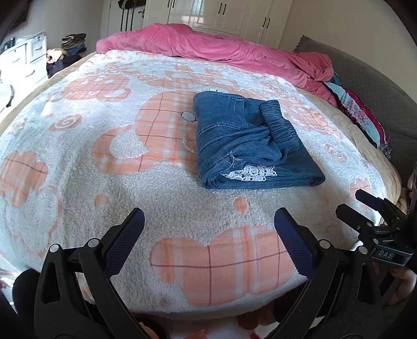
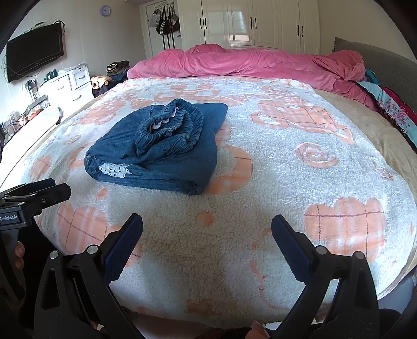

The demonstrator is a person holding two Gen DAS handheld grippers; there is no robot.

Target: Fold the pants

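The blue denim pants (image 1: 247, 140) lie folded into a compact bundle on the fleece blanket (image 1: 104, 161), elastic waistband on top and white lace trim showing at the near edge. In the right wrist view the pants (image 2: 156, 153) sit left of centre. My left gripper (image 1: 209, 216) is open, held above the blanket's near edge, well short of the pants, nothing between its fingers. My right gripper (image 2: 207, 221) is open too and holds nothing. The right gripper (image 1: 349, 203) shows at the right of the left wrist view; the left gripper (image 2: 56, 186) at the left of the right wrist view.
A rumpled pink duvet (image 1: 208, 44) lies along the far side of the bed. Folded colourful fabrics (image 1: 365, 117) and a grey headboard (image 1: 385, 88) line the right side. White drawers (image 2: 70, 83) and a wall TV (image 2: 34, 52) stand left; wardrobes (image 2: 260, 23) behind.
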